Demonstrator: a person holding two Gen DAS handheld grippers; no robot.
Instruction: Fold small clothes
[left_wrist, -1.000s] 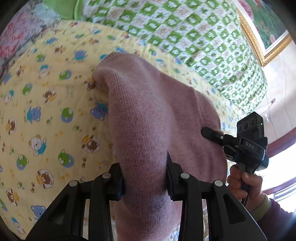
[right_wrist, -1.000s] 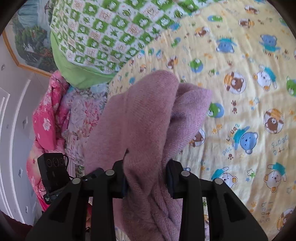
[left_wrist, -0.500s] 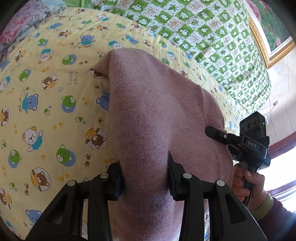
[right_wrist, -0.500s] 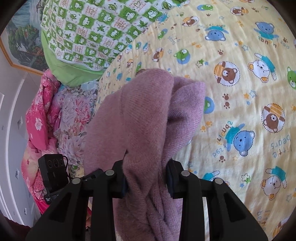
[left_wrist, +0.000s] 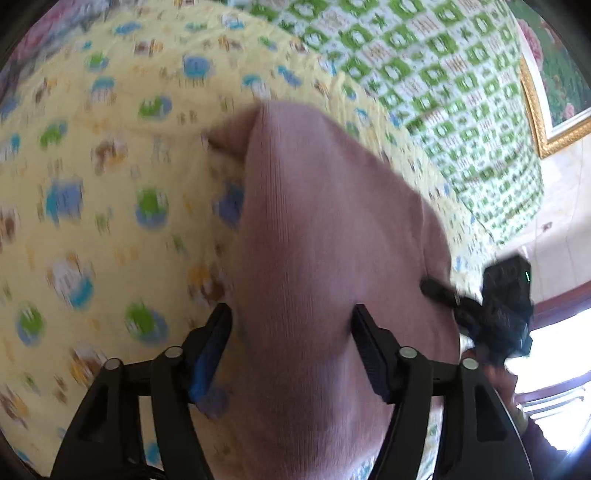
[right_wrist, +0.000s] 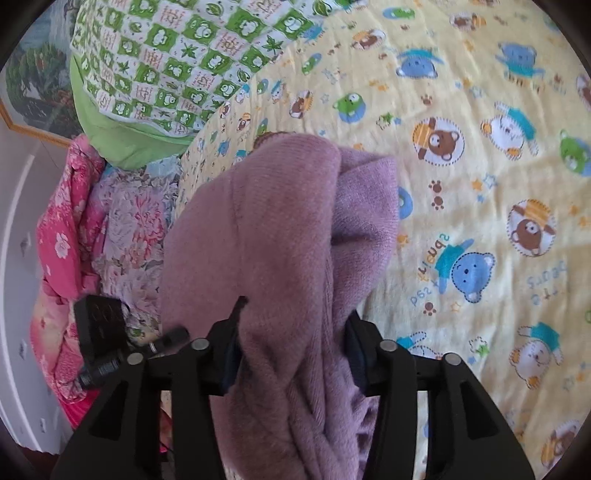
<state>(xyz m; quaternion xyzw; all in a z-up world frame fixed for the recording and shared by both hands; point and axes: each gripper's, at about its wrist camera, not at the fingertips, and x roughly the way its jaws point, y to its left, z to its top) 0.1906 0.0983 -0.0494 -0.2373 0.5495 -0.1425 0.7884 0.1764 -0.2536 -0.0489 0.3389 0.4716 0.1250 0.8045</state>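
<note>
Left wrist view
Garment: a mauve knit sweater (left_wrist: 332, 258) fills the middle of the picture, running from 6 o'clock up to a rounded fold near 12 o'clock; it lies on the yellow bear-print sheet (left_wrist: 92, 184).
Left gripper (left_wrist: 291, 332): its jaws have just been opening and stand wide, with the sweater between them. The pad at 4 o'clock sits against the knit; at the blue pad (left_wrist: 207, 354) at 7 o'clock I cannot tell whether it still presses. The grip looks released.
Right gripper (left_wrist: 439, 291): seen at 3 o'clock, blurred, one dark finger reaching onto the sweater's edge; its state cannot be read here.
Surroundings: a green-and-white checked quilt (left_wrist: 443, 92) at 1 o'clock; a gilt picture frame (left_wrist: 535, 110) at 2 o'clock.
Sharpness: the whole view is smeared.

Right wrist view
Garment: the sweater (right_wrist: 266, 240) is bunched in thick folds from 6 o'clock to the centre, on the sheet (right_wrist: 480, 110).
Right gripper (right_wrist: 291, 328): its jaws have just been opening; the bunched knit fills the gap and touches both pads, so whether it is still clamped I cannot tell.
Left gripper (right_wrist: 173, 338): partly visible at 8 o'clock, beside the sweater's edge.
Surroundings: the checked quilt (right_wrist: 177, 66) at 11 o'clock; pink floral bedding (right_wrist: 66, 221) at 9 o'clock.
</note>
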